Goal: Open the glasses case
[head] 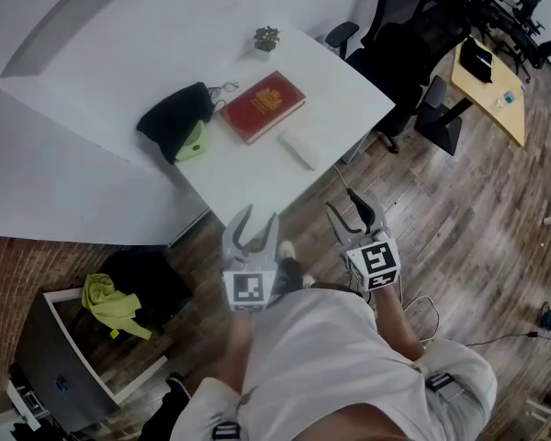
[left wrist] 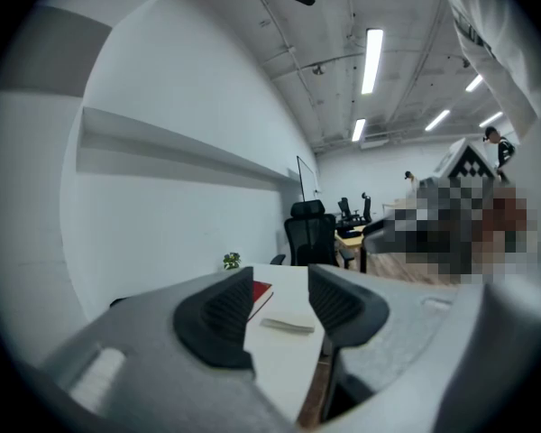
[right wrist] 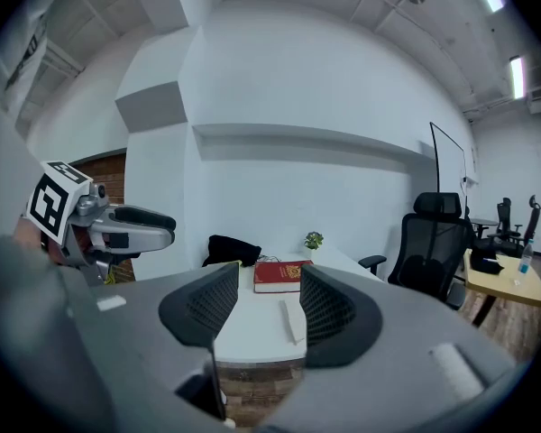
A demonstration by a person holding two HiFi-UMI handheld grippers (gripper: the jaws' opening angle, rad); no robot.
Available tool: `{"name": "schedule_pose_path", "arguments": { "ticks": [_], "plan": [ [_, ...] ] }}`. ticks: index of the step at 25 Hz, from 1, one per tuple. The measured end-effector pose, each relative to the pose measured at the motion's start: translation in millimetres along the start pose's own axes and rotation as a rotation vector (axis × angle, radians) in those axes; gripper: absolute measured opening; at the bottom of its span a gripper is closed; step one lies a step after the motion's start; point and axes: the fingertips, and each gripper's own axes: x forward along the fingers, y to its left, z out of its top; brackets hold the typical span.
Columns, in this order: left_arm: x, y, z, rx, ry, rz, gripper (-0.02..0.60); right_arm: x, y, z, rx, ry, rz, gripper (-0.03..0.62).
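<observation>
Case (head: 298, 148) lies by the book (head: 263, 106) near the worktop's (head: 335, 85) near edge, well ahead of both tongs. It is end-on to the right tongs (head: 349, 211) and crosswise to the left tongs (head: 260, 219). Both are released and empty, neither plainly nearer.

Grey left gripper (head: 260, 217), right gripper (head: 342, 201); black ribbed jaws; white shirt (head: 321, 347).
</observation>
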Motion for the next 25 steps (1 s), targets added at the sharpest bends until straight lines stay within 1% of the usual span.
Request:
{"name": "schedule_pose_path", "arguments": {
  "ticks": [2, 4, 7, 14, 18, 22, 23, 25],
  "plan": [
    [6.9, 5.6, 2.0, 0.012, -0.008, -0.014, 0.189, 6.6, -2.1, 2.6, 0.001, 0.003, -0.010, 0.202],
    [14.5, 11.7, 2.3, 0.007, -0.005, -0.027, 0.189, 14.0, -4.6, 4.8, 0.002, 0.009, -0.022, 0.202],
    [27.4, 22.6, 5.7, 0.026, -0.032, -0.044, 0.189, 25.5, -8.8, 8.4, 0.003, 0.017, -0.042, 0.202],
    [46.9, 43.8, 6.4, -0.005, -0.016, -0.075, 0.189, 48.1, -10.4, 17.5, 0.000, 0.025, -0.074, 0.202],
    [58.6, 50.5, 10.5, 0.028, -0.058, -0.106, 0.189, 59.2, -13.4, 19.9, -0.001, 0.032, -0.092, 0.202],
    [67.3, 58.3, 5.7, 0.006, -0.035, -0.122, 0.189, 72.1, -16.2, 18.0, 0.007, 0.038, -0.110, 0.202],
    [69.9, 61.3, 5.3, 0.011, -0.036, -0.125, 0.189, 75.9, -16.3, 18.4, 0.008, 0.039, -0.113, 0.202],
    [76.1, 66.9, 5.4, 0.048, -0.052, -0.138, 0.189, 82.9, -16.8, 20.4, 0.008, 0.037, -0.118, 0.202]
  ]
}}
